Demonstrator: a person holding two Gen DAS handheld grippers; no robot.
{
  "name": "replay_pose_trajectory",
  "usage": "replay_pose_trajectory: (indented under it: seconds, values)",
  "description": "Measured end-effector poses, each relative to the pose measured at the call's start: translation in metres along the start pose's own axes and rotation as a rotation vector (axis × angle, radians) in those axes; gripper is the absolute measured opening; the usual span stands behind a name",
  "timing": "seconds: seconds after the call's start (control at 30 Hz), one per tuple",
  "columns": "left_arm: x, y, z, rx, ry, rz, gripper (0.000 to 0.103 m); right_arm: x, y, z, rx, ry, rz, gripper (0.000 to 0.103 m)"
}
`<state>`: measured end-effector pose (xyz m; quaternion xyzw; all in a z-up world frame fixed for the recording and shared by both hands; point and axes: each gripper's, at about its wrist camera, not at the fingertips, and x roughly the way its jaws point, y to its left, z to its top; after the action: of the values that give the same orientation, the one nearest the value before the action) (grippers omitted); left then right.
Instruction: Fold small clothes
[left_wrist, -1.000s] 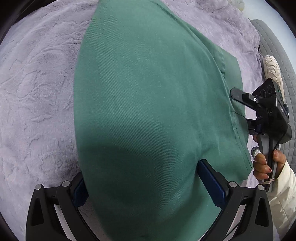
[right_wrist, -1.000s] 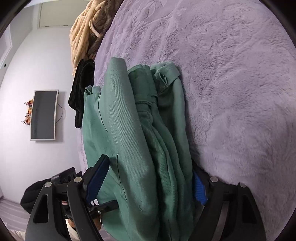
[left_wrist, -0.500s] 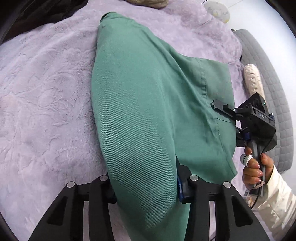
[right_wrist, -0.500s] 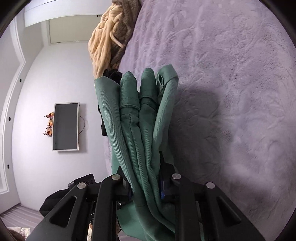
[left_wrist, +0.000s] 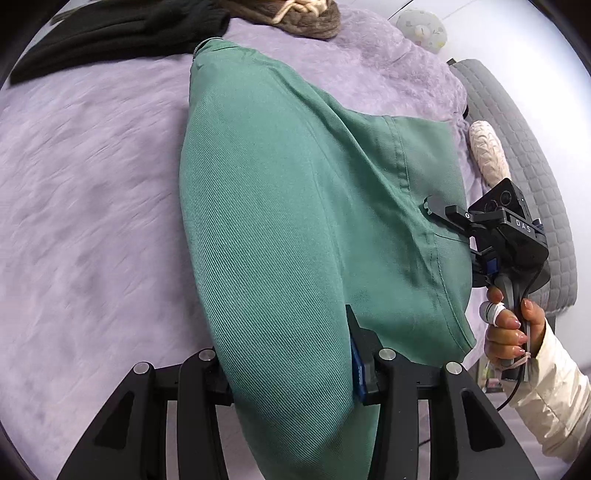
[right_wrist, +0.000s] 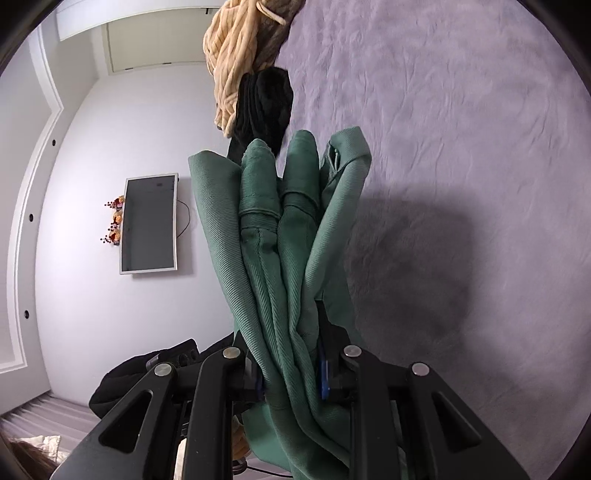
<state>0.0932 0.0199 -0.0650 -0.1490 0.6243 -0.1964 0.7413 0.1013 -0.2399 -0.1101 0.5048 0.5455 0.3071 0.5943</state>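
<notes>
While both grippers' jaws pinch the green garment (left_wrist: 280, 206), lilac bedspread (right_wrist: 461, 129) lies beneath — wall-mounted screen (right_wrist: 149, 223) beyond; walls white.

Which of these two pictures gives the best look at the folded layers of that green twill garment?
The right wrist view. It looks edge-on at the green twill garment, so four bunched layers show separately, pinched in the right gripper. The left wrist view shows only its broad smooth face held by the left gripper, with a hem seam, layers hidden.
</notes>
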Motion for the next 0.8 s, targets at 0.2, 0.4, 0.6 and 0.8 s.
replay_pose_trajectory:
  seconds: [0.2, 0.4, 0.6, 0.8]
  values:
    - [-0.025, 0.071, -0.072, -0.048, 0.061, 0.077, 0.046, 0.073, -0.028, -0.045, 0.075, 0.063, -0.147, 0.026]
    - [-0.038, 0.113, -0.110, -0.114, 0.086, 0.119, 0.052, 0.059, 0.004, -0.046, -0.038, -0.026, -0.533, 0.048]
    - [-0.083, 0.105, -0.117, 0.000, 0.007, 0.180, 0.052, 0.060, 0.052, -0.041, -0.222, -0.100, -0.595, 0.044]
    - [-0.062, 0.087, -0.123, 0.063, 0.043, 0.223, 0.052, 0.097, 0.011, -0.019, -0.279, -0.026, -0.808, 0.005]
